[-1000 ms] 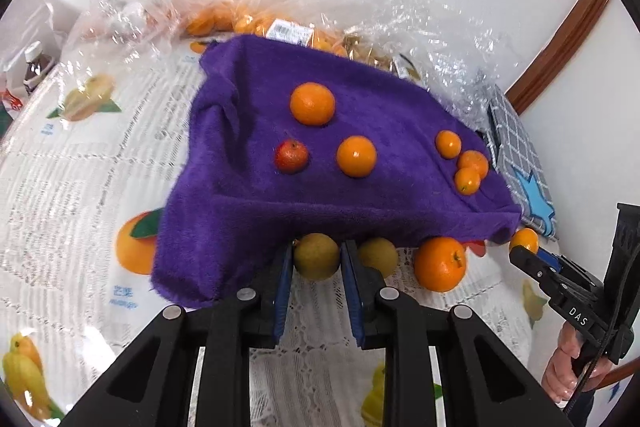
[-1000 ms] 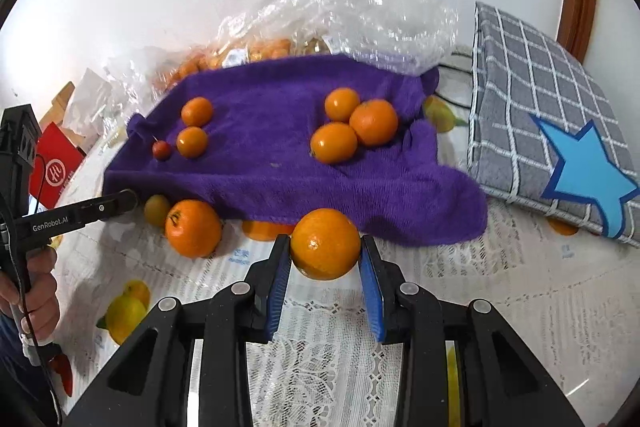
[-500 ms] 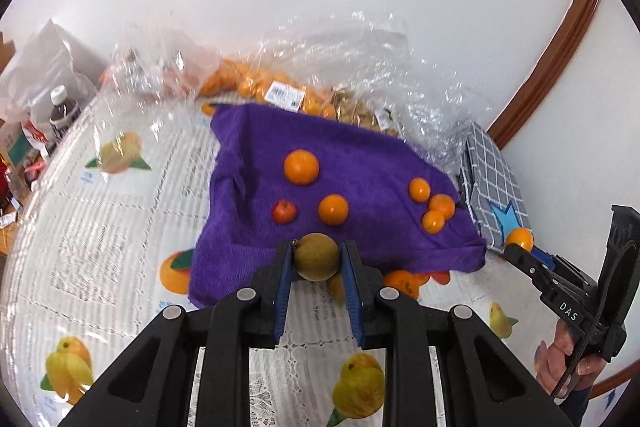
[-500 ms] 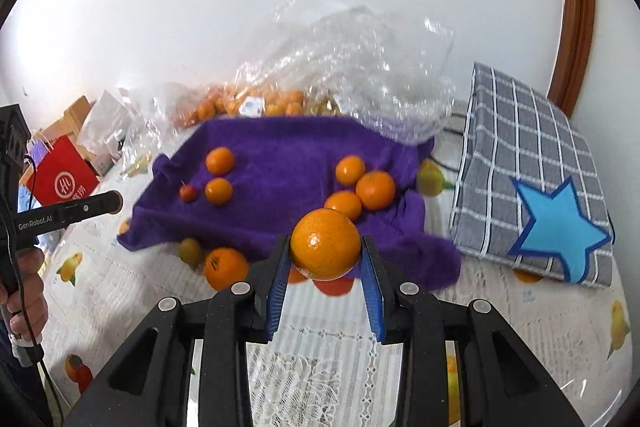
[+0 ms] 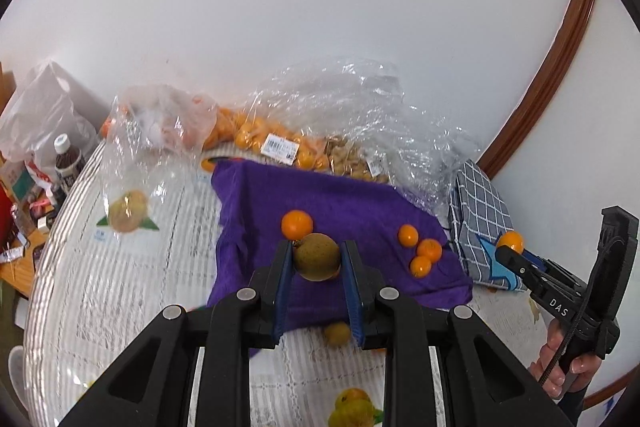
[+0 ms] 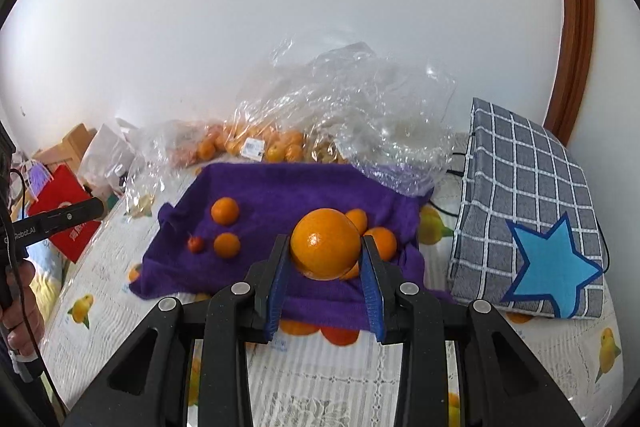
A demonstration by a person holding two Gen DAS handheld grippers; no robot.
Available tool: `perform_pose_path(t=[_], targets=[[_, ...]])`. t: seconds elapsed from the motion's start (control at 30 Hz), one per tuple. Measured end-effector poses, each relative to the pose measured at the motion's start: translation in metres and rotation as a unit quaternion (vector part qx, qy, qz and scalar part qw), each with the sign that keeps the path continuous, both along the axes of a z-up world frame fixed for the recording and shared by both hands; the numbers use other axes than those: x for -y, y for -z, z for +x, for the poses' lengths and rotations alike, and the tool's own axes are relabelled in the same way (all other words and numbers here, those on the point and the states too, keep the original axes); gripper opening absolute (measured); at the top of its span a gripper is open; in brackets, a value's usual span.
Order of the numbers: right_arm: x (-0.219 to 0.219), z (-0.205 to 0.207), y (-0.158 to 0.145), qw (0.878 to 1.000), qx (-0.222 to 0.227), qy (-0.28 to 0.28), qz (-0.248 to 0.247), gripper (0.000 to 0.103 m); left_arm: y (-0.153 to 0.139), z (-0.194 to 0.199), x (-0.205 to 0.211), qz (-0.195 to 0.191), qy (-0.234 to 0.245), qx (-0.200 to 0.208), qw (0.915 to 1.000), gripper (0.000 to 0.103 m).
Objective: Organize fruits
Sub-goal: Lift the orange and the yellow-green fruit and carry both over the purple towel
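Currently the left hand-held gripper is clenched on a brownish-green fruit, held above the purple towel. Right hand-held gripper grasps a large orange, also raised over the towel. Judgement: both fruits round, firm, light, with skin likely slippery; grip across the widest middle, moderate squeeze to avoid bruising. Towel is soft, so a placed fruit should not roll far.
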State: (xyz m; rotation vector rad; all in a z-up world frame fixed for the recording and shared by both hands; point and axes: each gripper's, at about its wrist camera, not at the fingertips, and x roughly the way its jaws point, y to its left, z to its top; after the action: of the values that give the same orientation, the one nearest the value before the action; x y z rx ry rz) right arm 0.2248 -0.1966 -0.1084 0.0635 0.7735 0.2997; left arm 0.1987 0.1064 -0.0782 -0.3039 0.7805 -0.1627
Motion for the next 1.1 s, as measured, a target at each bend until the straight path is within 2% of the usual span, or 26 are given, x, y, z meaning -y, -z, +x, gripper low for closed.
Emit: perform_pose_path(t=[0.23, 0.57, 0.93, 1.1], targets=[[0.004, 0.017, -0.007, 1.0, 0.008, 0.009, 0.0, 0.034, -0.003, 0.023, 0.001, 0.003, 0.007, 0.003, 1.0, 0.023], [0.006, 0.051, -0.001, 1.0, 0.004, 0.018, 0.004, 0.034, 0.015, 0.054, -0.009, 0.0, -0.001, -0.012, 0.9999, 0.023], [-0.018, 0.086, 0.058, 0.998, -0.063, -0.015, 0.006, 0.034, 0.056, 0.077, -0.032, -0.017, -0.03, -0.058, 0.9978, 0.023], [-0.036, 0.096, 0.085, 0.995, -0.086, -0.038, -0.015, 0.034, 0.074, 0.086, -0.031, -0.022, -0.022, -0.08, 0.9963, 0.023]])
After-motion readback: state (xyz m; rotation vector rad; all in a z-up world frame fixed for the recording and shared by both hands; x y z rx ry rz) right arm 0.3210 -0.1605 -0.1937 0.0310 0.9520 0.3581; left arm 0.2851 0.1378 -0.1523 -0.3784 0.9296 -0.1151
